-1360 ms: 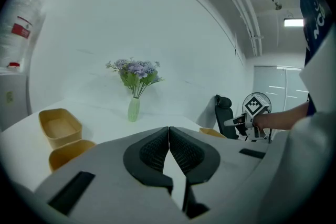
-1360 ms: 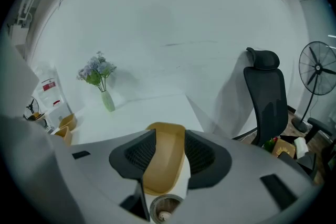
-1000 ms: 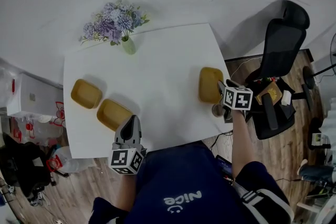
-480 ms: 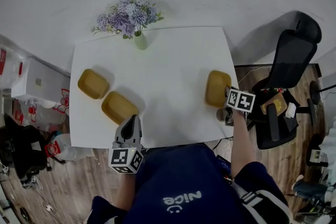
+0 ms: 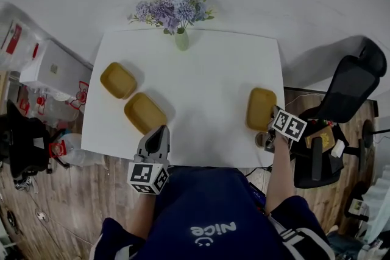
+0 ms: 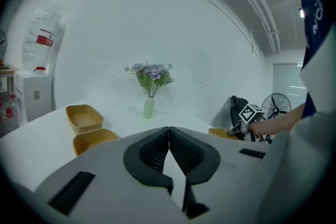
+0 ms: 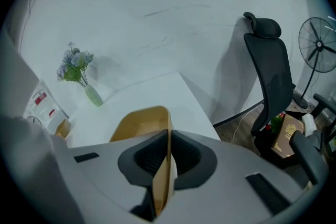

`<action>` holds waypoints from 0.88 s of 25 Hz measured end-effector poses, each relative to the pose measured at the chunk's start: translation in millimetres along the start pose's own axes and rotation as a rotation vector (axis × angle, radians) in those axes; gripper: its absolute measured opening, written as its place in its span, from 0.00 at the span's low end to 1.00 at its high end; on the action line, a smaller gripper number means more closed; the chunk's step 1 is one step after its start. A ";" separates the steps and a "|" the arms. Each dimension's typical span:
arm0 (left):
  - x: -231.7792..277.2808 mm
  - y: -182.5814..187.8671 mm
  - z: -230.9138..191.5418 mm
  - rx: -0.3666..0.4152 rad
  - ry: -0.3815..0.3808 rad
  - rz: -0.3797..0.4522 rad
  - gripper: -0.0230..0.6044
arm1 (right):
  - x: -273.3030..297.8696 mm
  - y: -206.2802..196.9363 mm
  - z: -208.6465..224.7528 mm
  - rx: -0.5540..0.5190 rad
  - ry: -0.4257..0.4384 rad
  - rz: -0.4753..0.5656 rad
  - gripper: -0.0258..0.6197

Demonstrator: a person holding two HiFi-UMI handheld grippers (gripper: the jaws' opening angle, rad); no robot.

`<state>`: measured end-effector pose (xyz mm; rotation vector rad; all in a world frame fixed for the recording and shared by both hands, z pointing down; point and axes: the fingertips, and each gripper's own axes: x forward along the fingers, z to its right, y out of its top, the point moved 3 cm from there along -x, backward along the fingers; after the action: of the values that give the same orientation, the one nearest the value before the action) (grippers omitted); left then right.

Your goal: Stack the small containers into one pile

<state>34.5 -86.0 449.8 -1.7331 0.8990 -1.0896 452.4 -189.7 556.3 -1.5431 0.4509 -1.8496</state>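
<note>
Yellow container, rim just clamped, R gripper

I note a white table carrying a yellow far-left container, a near-left container just beside it, a right container by the right edge, and a flower vase at the far edge.

At frame left on the surface, upper container just beside lower container. At its right edge, third container, well apart. At top centre, vase; off the surface, far right, chair.
</note>
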 end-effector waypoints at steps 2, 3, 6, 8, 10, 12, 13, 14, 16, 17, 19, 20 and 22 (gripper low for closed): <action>-3.2 -0.3 0.8 -0.002 0.012 0.004 0.07 | -4.5 6.7 -5.1 0.006 0.026 0.021 0.13; -4.6 -0.3 1.0 -0.005 0.019 0.007 0.07 | -7.4 11.7 -7.7 -0.002 0.036 0.034 0.13; -6.7 -0.3 2.1 -0.014 0.043 0.019 0.07 | -16.4 30.2 -15.0 -0.026 0.067 0.079 0.13; -7.8 -1.3 3.8 -0.019 0.055 0.022 0.07 | -23.4 40.9 -19.9 -0.023 0.092 0.106 0.13; -9.8 -1.7 5.7 -0.021 0.067 0.024 0.07 | -31.4 49.8 -26.9 -0.029 0.117 0.128 0.13; -12.0 -1.4 7.6 -0.026 0.082 0.031 0.07 | -38.1 57.4 -35.7 -0.042 0.146 0.147 0.13; -12.8 -1.2 8.6 -0.031 0.090 0.037 0.07 | -40.3 60.4 -40.7 -0.044 0.165 0.153 0.13; -13.3 -1.0 9.5 -0.037 0.099 0.043 0.07 | -41.5 62.8 -45.8 -0.043 0.187 0.155 0.13; -13.7 -1.4 11.5 -0.050 0.116 0.053 0.07 | -42.3 66.6 -55.5 -0.043 0.228 0.154 0.13; -14.3 -2.5 12.6 -0.055 0.125 0.055 0.07 | -42.8 68.3 -59.7 -0.049 0.242 0.156 0.13; -16.9 -5.9 14.6 -0.061 0.143 0.058 0.07 | -44.3 71.4 -68.6 -0.072 0.268 0.162 0.13; -18.7 -7.9 15.5 -0.065 0.154 0.059 0.07 | -44.7 72.8 -73.5 -0.085 0.285 0.163 0.13; -21.9 -12.1 16.3 -0.072 0.183 0.063 0.07 | -42.8 73.9 -84.5 -0.109 0.333 0.150 0.13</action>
<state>43.3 -57.5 450.8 -1.6703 1.1111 -1.2008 394.7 -226.0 457.4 -1.2317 0.8087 -1.9950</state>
